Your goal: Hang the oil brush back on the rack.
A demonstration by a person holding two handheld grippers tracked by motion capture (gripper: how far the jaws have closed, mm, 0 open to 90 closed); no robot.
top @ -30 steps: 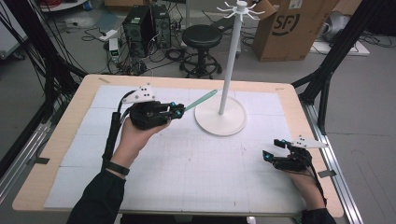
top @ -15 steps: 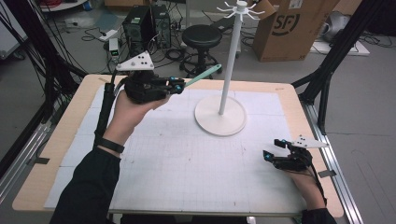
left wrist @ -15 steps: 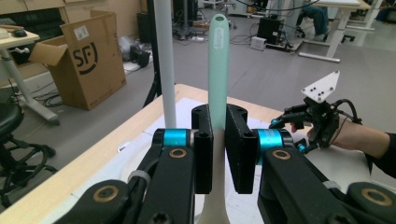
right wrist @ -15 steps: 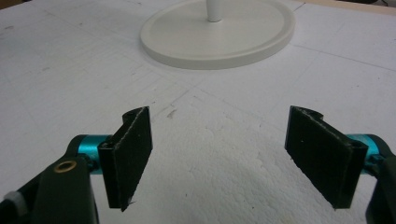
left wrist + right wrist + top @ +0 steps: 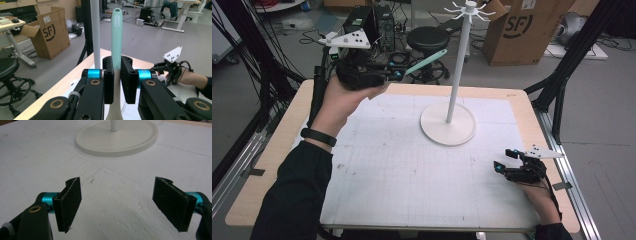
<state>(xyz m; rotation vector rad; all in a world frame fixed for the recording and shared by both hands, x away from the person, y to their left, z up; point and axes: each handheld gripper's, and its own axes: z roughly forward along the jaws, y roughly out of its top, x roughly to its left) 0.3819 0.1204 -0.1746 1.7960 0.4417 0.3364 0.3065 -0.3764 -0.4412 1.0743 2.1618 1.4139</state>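
The left gripper (image 5: pixel 398 74) is held raised above the far left corner of the table, pointed toward the far right, with its jaws clamped together. The left forearm is extended from the near edge. The right gripper (image 5: pixel 505 161) is kept low near the right edge, jaws spread wide.

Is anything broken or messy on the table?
Nothing stands out. The white stand is upright on the table, the left gripper holds the green utensil handle straight, and the right gripper rests open.
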